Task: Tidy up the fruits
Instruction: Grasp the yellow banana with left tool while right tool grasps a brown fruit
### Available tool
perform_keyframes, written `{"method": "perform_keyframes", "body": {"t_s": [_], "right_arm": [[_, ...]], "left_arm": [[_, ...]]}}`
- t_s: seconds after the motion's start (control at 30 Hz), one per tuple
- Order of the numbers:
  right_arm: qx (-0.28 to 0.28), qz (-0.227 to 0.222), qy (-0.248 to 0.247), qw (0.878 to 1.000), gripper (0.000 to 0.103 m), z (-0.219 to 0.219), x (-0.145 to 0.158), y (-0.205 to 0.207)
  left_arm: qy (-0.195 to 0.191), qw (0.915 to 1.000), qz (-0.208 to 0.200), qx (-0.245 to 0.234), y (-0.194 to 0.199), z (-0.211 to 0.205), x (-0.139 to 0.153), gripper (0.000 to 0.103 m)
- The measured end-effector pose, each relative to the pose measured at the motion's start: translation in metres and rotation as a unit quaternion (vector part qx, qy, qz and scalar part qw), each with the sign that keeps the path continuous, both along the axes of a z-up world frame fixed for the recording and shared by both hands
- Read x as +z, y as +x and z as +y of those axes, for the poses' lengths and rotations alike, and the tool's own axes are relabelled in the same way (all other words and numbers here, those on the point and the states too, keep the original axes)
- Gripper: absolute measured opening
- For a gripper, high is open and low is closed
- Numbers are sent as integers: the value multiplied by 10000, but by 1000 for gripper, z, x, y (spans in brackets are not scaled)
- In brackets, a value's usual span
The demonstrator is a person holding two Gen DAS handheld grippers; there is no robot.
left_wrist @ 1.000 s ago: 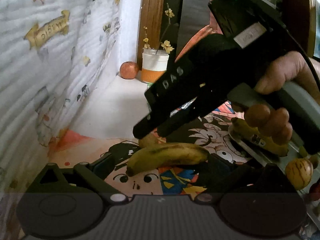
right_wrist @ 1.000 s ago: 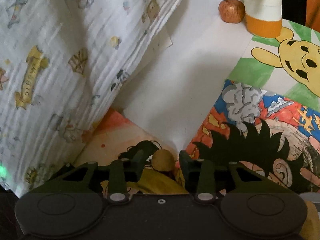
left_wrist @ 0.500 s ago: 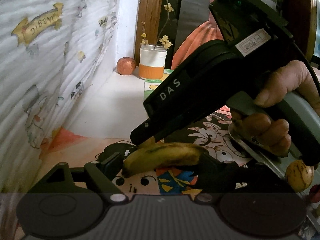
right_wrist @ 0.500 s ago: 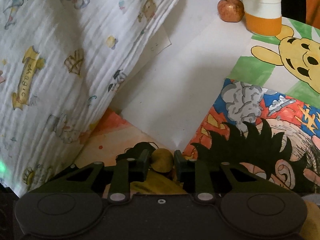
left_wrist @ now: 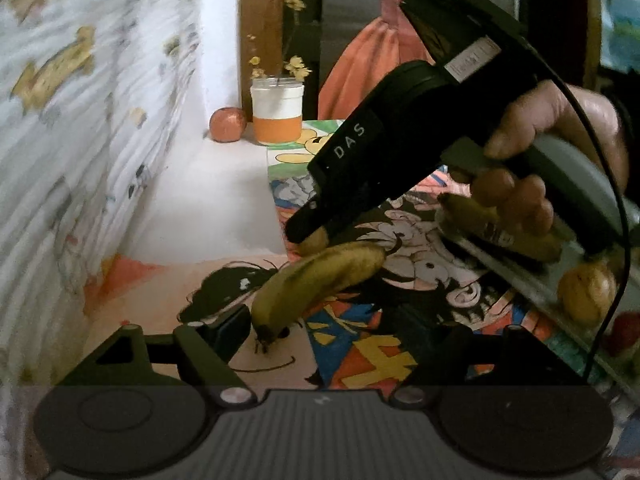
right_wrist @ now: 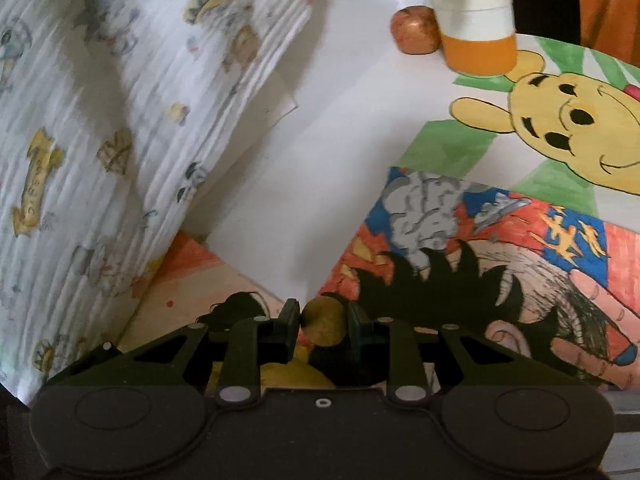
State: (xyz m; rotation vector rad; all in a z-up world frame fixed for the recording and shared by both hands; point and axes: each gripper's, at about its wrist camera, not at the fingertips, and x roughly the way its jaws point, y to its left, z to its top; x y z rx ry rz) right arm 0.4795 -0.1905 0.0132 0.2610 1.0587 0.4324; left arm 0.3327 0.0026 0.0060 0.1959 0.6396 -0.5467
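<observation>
A spotted yellow banana [left_wrist: 320, 280] is tilted over the cartoon-printed table [left_wrist: 400, 320], its stem end low. My right gripper [left_wrist: 308, 236] is shut on a second small banana [left_wrist: 314, 240], whose rounded tip shows between the right fingers in the right wrist view [right_wrist: 323, 326]. My left gripper [left_wrist: 344, 320] is open wide; its left finger [left_wrist: 224, 328] touches the loose banana's stem end. Another banana [left_wrist: 500, 224] and a yellow round fruit [left_wrist: 586, 296] lie on a metal tray [left_wrist: 520, 280] at the right.
A red apple [left_wrist: 227, 124] and an orange-and-white jar with flowers [left_wrist: 278, 114] stand at the far end, also in the right wrist view [right_wrist: 472, 20]. A printed white cloth [left_wrist: 80, 140] hangs along the left. A red fruit [left_wrist: 624, 332] sits at the right edge.
The right gripper closed on the small banana and drew away toward the right and back. The left gripper opened, and the large banana now lies loose and tilted.
</observation>
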Motion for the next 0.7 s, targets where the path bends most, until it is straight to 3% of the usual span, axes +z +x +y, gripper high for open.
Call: {"method": "perform_keyframes", "body": {"t_s": [0.23,0.43,0.53,0.7], "right_arm": [[-46,-21,31,10000,28,-6,-1,1],[-53,-17,54,10000,28,-6,0,2],[-56,-34,63,10000,28,-7,0,0],[-145,-36,94,9998,28,-12,0,-3]], "left_arm": [[169,9998,-101,-9,21,-13,-1,83],[511,9985,-132,-123,30,-25,-7,71],[563,9983,-139,-102,31,-26,-6,64],[724,9973,-55,-109,29,-27,-1,37]]}}
